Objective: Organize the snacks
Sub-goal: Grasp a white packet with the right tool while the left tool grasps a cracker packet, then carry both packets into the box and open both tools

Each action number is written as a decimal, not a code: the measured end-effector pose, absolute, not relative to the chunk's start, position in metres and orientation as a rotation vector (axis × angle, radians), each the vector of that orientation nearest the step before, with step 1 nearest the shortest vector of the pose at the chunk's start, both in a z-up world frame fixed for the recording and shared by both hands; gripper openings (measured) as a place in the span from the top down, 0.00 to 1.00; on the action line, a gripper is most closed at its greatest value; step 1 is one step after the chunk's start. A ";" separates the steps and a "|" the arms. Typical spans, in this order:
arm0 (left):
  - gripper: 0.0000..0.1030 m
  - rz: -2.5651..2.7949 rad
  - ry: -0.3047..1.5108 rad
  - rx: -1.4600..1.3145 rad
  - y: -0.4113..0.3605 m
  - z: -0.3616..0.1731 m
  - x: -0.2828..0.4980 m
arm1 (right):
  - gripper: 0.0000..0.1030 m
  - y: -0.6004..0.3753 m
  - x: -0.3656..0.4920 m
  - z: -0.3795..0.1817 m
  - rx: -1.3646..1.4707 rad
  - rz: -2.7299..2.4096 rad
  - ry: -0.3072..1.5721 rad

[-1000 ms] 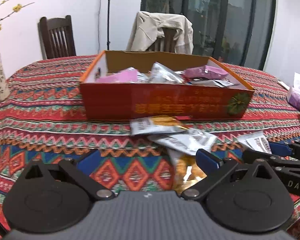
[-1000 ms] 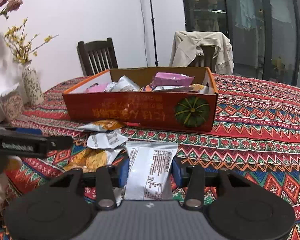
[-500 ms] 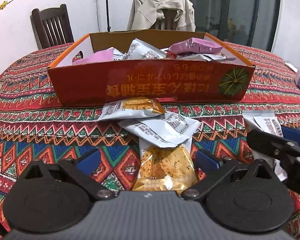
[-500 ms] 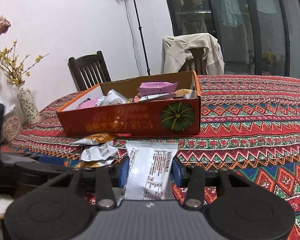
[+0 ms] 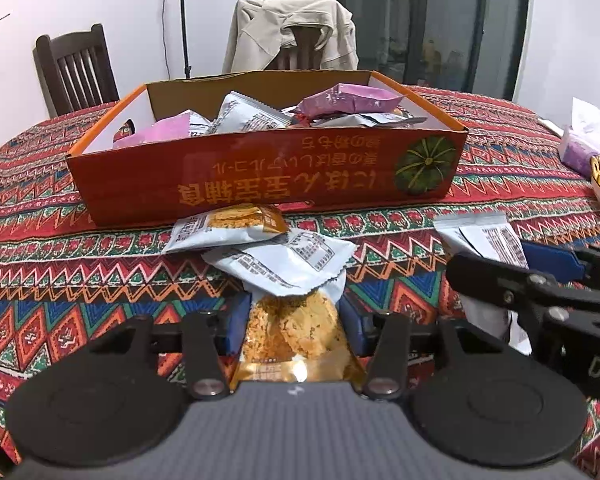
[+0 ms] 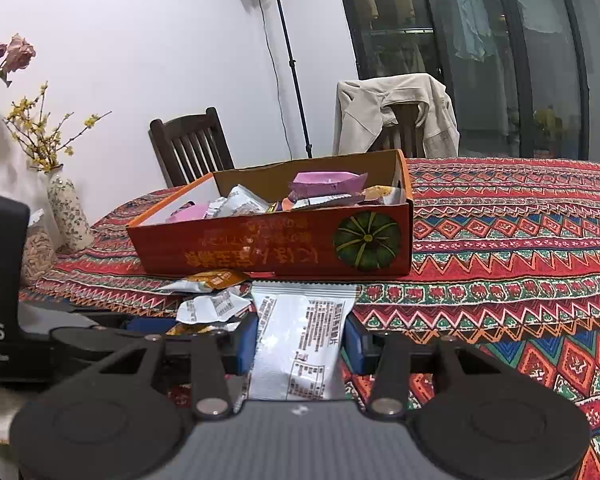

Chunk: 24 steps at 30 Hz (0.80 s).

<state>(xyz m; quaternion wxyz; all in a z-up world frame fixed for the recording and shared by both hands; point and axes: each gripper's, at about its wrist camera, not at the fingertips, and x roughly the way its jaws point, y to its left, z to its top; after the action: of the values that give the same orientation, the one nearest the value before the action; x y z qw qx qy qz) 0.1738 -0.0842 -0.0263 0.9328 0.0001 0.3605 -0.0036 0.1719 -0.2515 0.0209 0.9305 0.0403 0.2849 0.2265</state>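
A round table under a patterned red cloth carries the long orange box, already holding a heap of purple and silver packets, with its printed wall facing both cameras. The box lies straight ahead of both hand-held tools, its long axis running crosswise to their fingers, so the coming move is most likely a lift forward and up over that near wall. Judging by how large the wall looms in each view, the left side seems a little nearer to it than the right. Between box and tools, two loose packets lie overlapped on the cloth: an orange-and-silver packet touching the box's foot and a white packet just in front of it, resting on the far end of what the left tool holds. The left gripper is pinching a gold cracker packet across its width, long axis pointing toward the box; lifting it may drag the white packet along. The right gripper pinches a silver packet the same way, its far edge reaching almost to the box wall; in the left view it shows at the right, raised off the cloth.
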 end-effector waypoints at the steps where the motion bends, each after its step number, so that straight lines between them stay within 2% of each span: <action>1: 0.54 -0.009 0.736 0.002 -0.084 -0.026 0.172 | 0.58 -0.251 0.172 0.021 0.081 0.465 0.582; 15: 0.56 -0.060 0.671 0.002 -0.069 -0.009 0.131 | 0.58 -0.248 0.169 0.024 0.063 0.479 0.554; 24: 0.56 -0.032 0.578 -0.010 -0.045 0.022 0.121 | 0.58 -0.244 0.159 0.049 0.014 0.479 0.501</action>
<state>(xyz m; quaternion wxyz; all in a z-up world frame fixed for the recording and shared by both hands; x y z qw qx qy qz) 0.1206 -0.0451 0.0221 0.9585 -0.0050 0.2848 -0.0156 0.1589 -0.2436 0.0493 0.9406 0.0068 0.2453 0.2347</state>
